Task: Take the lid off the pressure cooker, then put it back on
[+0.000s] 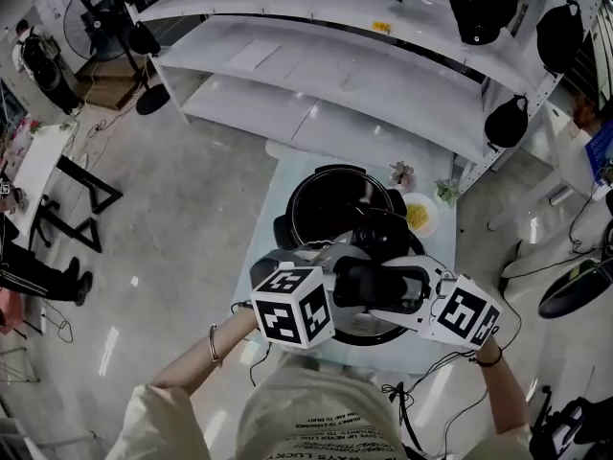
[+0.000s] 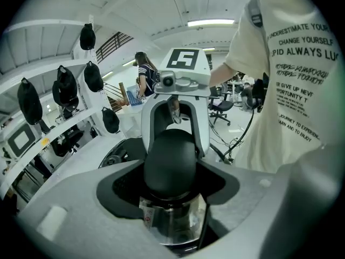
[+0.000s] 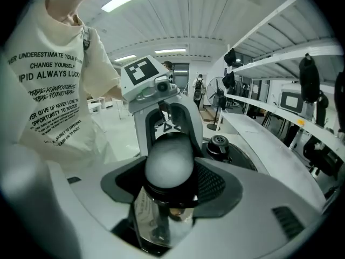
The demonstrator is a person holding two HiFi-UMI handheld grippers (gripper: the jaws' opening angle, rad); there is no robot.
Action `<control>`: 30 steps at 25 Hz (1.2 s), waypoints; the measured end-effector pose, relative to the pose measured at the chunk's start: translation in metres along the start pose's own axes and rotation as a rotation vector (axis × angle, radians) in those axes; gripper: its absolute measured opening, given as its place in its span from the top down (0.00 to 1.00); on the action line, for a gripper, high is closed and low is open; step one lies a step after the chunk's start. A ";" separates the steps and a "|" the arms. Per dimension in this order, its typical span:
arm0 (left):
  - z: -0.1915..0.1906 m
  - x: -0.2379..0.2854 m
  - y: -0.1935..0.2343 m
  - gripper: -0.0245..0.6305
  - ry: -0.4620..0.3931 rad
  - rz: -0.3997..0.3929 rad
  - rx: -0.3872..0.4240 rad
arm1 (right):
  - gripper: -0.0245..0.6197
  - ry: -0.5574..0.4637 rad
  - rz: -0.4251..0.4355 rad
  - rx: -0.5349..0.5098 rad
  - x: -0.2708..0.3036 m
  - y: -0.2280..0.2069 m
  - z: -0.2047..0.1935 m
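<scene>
Head view: lid (image 1: 383, 242) aloft, just on the person's side of the pot (image 1: 316, 209)

Left gripper view and right gripper view each show a rounded black end of the handle (image 1: 378, 286) wedged between grey jaws, with the other tool facing from the far end. So the left hand-held gripper (image 1: 337, 290) is clenched on one end and the right hand-held gripper (image 1: 419, 293) on the other; neither is released. The handle's long axis runs side to side, from one hand to the other, and both hands look equally near the pot.

The pot stands open on the tabletop (image 1: 287, 180), its dark inside bare. The lid hangs over the pot's near rim, overlapping it, with its valve (image 1: 378, 233) on the side toward the pot. To seat it again, I judge the pair must carry it away from the person and down, level, until it centres over the mouth.

Count: one pot, one lid, one handle, one valve, two hand-held grippers, one dish (image 1: 419, 216) just right of the pot.
</scene>
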State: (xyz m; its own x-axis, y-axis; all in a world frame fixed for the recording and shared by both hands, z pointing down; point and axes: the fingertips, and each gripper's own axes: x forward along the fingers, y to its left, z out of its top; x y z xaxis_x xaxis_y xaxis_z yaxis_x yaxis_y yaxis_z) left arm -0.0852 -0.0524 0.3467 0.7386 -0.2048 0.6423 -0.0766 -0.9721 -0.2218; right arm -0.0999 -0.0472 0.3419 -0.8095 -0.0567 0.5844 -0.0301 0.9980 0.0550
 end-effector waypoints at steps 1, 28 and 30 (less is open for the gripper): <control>-0.003 -0.003 0.003 0.51 -0.001 -0.005 0.008 | 0.53 0.000 -0.009 0.003 0.003 -0.003 0.003; -0.039 -0.027 0.094 0.51 -0.010 -0.047 -0.003 | 0.53 -0.016 0.001 0.036 0.042 -0.090 0.035; -0.042 -0.026 0.101 0.51 -0.004 -0.048 -0.012 | 0.53 -0.019 0.010 0.041 0.045 -0.098 0.035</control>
State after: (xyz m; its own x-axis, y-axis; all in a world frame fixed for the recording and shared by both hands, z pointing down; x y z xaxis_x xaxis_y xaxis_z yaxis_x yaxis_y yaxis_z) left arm -0.1402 -0.1504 0.3389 0.7443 -0.1571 0.6491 -0.0487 -0.9821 -0.1818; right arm -0.1543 -0.1465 0.3345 -0.8207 -0.0468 0.5694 -0.0459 0.9988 0.0161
